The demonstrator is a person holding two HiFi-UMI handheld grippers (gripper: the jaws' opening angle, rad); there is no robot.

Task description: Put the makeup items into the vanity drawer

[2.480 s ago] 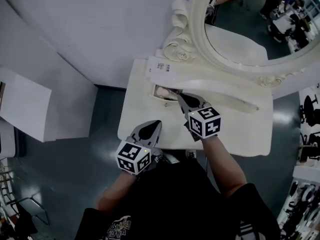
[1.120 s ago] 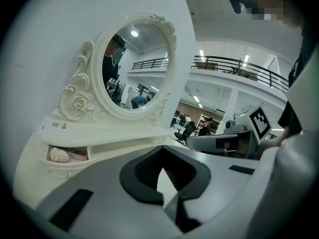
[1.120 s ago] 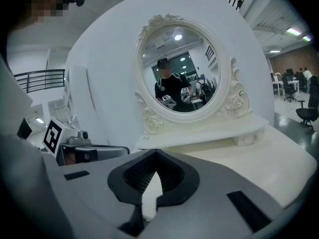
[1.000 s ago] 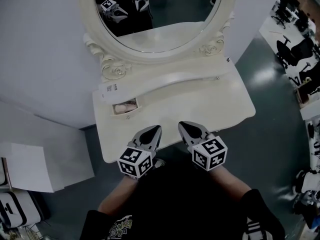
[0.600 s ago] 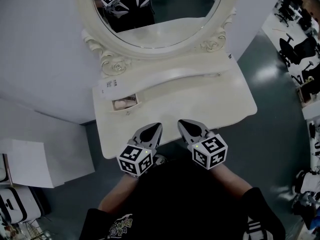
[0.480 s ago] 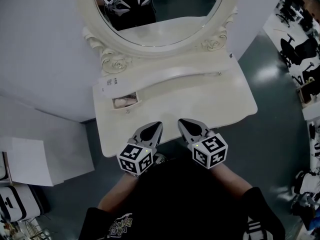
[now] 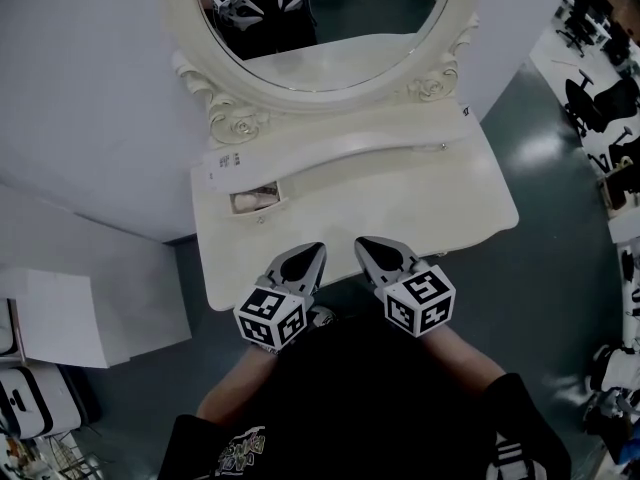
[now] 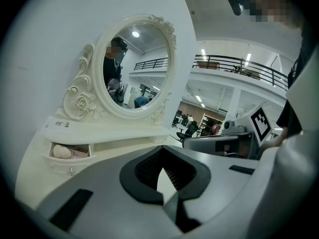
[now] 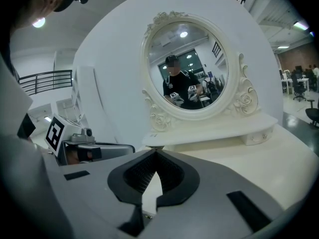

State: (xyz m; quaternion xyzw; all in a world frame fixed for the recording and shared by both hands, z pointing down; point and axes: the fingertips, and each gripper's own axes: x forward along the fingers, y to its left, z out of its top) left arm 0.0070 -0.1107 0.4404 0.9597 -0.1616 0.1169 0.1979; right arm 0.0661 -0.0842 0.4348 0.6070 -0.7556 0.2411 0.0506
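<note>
The cream vanity table [image 7: 400, 208] stands in front of me under its oval mirror [image 7: 330, 18]. Its small left drawer [image 7: 255, 200] is open, and pale pink makeup items [image 8: 62, 151] lie inside it. My left gripper [image 7: 307, 256] and right gripper [image 7: 370, 250] hover side by side over the table's near edge, well back from the drawer. Both are shut with nothing between the jaws, as the left gripper [image 8: 162, 149] and right gripper [image 9: 155, 151] show in their own views. Both are reflected in the mirror.
A curved shelf [image 7: 330, 148] below the mirror carries a white label [image 7: 225, 162] at its left end. A small shut drawer [image 9: 256, 136] sits at the shelf's right end. White boxes [image 7: 60, 318] stand on the floor to the left, office chairs [image 7: 600, 88] to the right.
Earlier the right gripper reached to the open drawer; it has drawn back to the near edge. Over the last second both grippers stay still and only my view drifts slightly.
</note>
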